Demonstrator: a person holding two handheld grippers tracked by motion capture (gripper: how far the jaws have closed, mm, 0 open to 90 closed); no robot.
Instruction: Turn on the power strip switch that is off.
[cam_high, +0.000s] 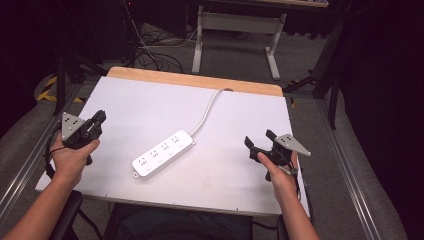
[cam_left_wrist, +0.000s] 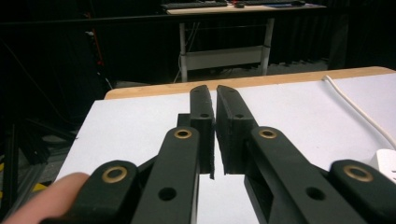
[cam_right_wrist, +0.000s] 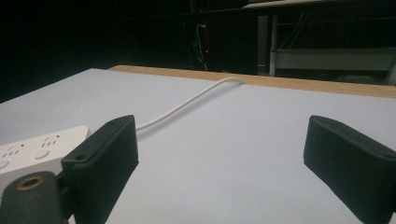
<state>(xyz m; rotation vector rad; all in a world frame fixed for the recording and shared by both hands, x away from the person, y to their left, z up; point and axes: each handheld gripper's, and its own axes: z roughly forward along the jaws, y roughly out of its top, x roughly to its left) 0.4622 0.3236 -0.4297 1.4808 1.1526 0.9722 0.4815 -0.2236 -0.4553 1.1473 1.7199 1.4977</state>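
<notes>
High view: a white power strip (cam_high: 163, 153) lies flat in the middle of the white tabletop (cam_high: 125, 100). Its long side runs on a slant, from the near left up to the far right. Its white cord (cam_high: 206, 112) leaves the far right end and curves away to the back edge of the tabletop. The left claw (cam_high: 100, 119) is held over the left side, well apart from the strip. Its jaws are almost together, with a thin gap and nothing between them. The right claw (cam_high: 257, 138) is held over the right side, also apart from the strip. Its jaws are spread wide and hold nothing.
</notes>
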